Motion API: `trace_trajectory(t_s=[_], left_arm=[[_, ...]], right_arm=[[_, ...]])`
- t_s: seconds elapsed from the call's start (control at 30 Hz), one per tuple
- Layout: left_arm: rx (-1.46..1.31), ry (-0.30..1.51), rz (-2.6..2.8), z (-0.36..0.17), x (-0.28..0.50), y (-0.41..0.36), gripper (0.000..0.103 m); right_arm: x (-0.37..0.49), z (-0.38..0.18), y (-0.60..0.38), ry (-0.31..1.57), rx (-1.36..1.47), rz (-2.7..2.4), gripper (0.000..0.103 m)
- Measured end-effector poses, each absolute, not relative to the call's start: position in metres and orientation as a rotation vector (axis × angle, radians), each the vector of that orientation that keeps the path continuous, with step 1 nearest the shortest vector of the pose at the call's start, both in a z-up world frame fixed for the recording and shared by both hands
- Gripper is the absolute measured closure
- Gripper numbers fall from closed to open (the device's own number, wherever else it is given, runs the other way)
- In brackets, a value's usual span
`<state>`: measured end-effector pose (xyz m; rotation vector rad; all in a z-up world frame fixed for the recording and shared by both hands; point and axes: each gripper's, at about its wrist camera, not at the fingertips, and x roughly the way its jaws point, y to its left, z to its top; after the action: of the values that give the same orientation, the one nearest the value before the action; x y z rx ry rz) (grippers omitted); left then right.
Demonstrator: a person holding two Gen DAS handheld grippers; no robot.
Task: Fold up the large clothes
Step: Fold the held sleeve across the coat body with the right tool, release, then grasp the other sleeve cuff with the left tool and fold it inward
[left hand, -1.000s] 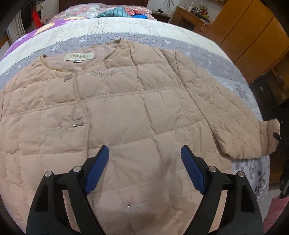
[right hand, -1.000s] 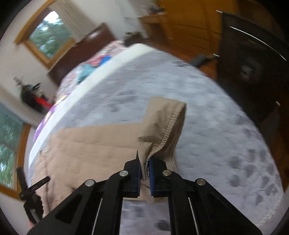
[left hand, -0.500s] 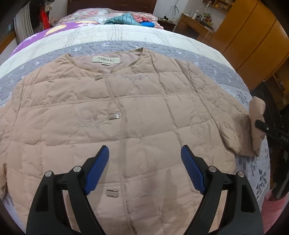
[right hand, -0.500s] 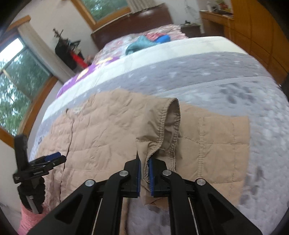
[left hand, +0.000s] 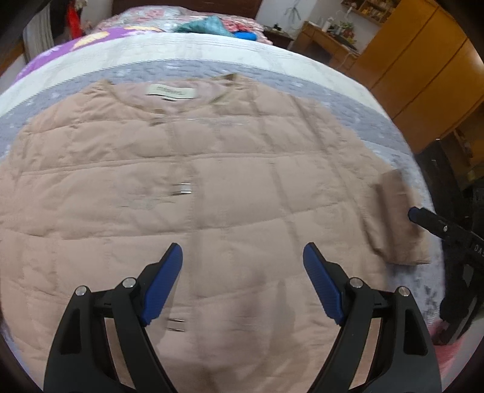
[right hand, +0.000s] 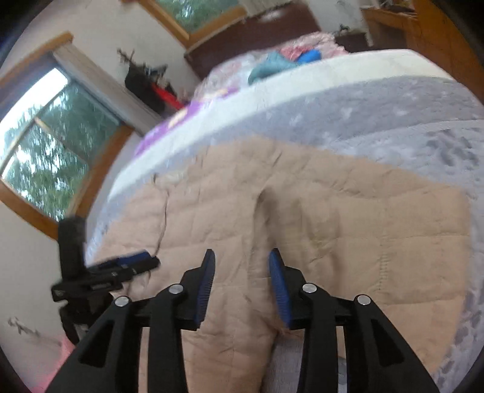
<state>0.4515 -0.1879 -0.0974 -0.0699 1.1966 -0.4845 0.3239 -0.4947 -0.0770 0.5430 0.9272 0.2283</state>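
Observation:
A beige quilted jacket (left hand: 211, 181) lies flat, front up, on the grey bedspread (left hand: 378, 121); it also shows in the right wrist view (right hand: 348, 229). Its right sleeve (left hand: 396, 220) is folded inward over the jacket's right edge. My left gripper (left hand: 243, 282) is open and empty above the jacket's lower front. My right gripper (right hand: 242, 281) is open over the folded sleeve, holding nothing; it also shows in the left wrist view (left hand: 423, 219) next to the sleeve cuff. The left gripper shows in the right wrist view (right hand: 133, 261) at the left.
The bed carries a white and purple quilt (left hand: 90, 45) and a pile of coloured clothes (left hand: 211, 24) at the far end. Wooden wardrobes (left hand: 423, 69) stand at the right. Windows (right hand: 45, 145) are on the left wall. A dark object (left hand: 447, 187) stands beside the bed's right edge.
My right gripper carried the sleeve cuff inward over the jacket, then opened and let it go. My left gripper's view shifted slightly over the jacket's front; it stayed open.

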Motion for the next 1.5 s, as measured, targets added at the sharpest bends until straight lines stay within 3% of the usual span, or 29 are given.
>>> trace_trajectory(t_s=[0.3,0.53,0.6,0.63,0.7,0.8,1.13,1.5], left_arm=[[-0.130,1.252,-0.711,-0.093,0.437,-0.278,0.020],[-0.110,1.288,-0.807,-0.097,0.424,-0.346,0.023],[-0.069,1.295,-0.795,-0.103,0.423,-0.363,0.048],[-0.047,1.300,-0.782,-0.106,0.422,-0.370,0.054],[-0.035,1.293,-0.769,-0.107,0.426,-0.370,0.082],[-0.092,1.275,-0.772,-0.104,0.429,-0.359,0.097],[-0.148,1.042,-0.660,-0.047,0.428,-0.249,0.099],[-0.173,0.940,-0.455,-0.021,0.434,-0.125,0.099]], right_arm=[[0.276,-0.088,-0.585,0.906,0.543,-0.301,0.064],[0.262,-0.104,-0.618,0.927,0.601,-0.379,0.064],[0.262,-0.107,-0.619,0.931,0.599,-0.382,0.064],[0.261,-0.108,-0.619,0.930,0.609,-0.370,0.064],[0.265,-0.111,-0.619,0.928,0.612,-0.359,0.064],[0.268,-0.112,-0.620,0.920,0.622,-0.345,0.064],[0.275,-0.113,-0.608,0.873,0.783,-0.088,0.064],[0.313,-0.123,-0.531,0.978,0.677,0.105,0.064]])
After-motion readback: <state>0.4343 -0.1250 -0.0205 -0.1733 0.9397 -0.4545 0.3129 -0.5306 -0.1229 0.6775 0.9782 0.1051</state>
